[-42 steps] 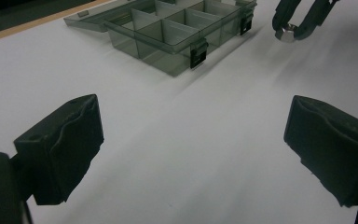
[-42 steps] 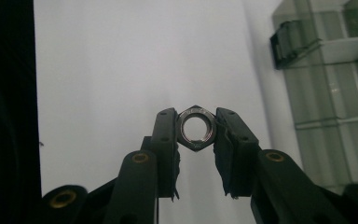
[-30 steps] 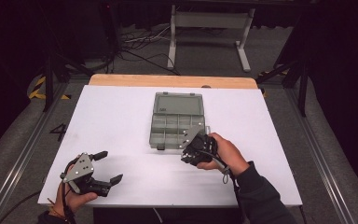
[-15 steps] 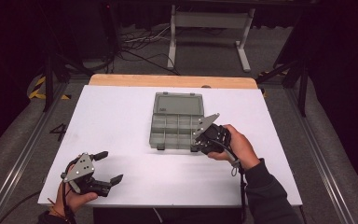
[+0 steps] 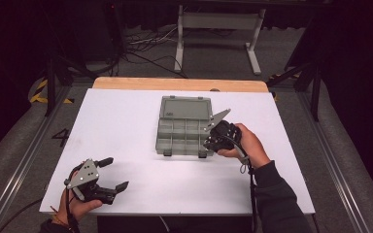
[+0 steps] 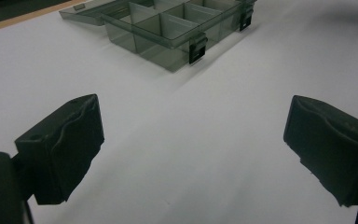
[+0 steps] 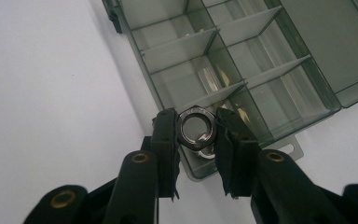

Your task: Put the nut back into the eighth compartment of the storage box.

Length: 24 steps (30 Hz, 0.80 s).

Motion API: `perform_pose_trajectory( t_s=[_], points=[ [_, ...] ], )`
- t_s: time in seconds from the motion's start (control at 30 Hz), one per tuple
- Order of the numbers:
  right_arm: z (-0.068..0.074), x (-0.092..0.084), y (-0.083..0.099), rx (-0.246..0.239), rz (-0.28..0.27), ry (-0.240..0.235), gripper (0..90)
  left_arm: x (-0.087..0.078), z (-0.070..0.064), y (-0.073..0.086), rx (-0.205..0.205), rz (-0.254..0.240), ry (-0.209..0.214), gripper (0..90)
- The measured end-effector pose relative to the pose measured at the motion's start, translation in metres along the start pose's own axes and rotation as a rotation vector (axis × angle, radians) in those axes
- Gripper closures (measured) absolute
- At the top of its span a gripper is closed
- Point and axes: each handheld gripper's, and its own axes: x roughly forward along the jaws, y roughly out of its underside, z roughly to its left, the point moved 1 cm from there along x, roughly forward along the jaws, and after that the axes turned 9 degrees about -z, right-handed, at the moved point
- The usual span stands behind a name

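Note:
A grey see-through compartment box (image 5: 182, 128) lies open in the middle of the white table (image 5: 126, 121), its lid folded flat behind it. My right gripper (image 7: 196, 129) hovers over the box's right edge (image 7: 242, 112), shut on a shiny metal hex nut (image 7: 195, 128) held between the pads. In the high view the right gripper (image 5: 212, 141) sits at the box's front right corner. My left gripper (image 5: 110, 174) rests near the table's front left, open, with nothing between its jaws (image 6: 193, 135). The box (image 6: 168, 25) lies ahead of it.
A wooden strip (image 5: 179, 84) runs along the table's far edge. Behind it stand a white metal frame (image 5: 218, 29) and floor cables (image 5: 145, 46). Metal rails (image 5: 26, 160) flank the table.
The right hand has carried the nut from the table in front of the box up and rightward to the box's right front corner. The left gripper has stayed put.

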Motion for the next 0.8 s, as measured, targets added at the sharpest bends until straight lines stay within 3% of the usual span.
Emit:
perform_pose_trajectory(
  t_s=[0.3,0.5,0.8],
  points=[
    [-0.008,0.017,-0.005,0.016,0.031,-0.009,70.6,0.0,0.0,0.0,-0.002,0.002,0.001,5.4],
    [-0.011,0.021,-0.003,0.03,0.044,0.008,70.5,-0.001,0.0,0.0,-0.001,-0.004,-0.002,5.4],
    [-0.01,0.024,-0.003,0.031,0.042,-0.008,70.5,-0.001,0.0,0.0,0.001,-0.005,0.0,5.5]
  ],
)
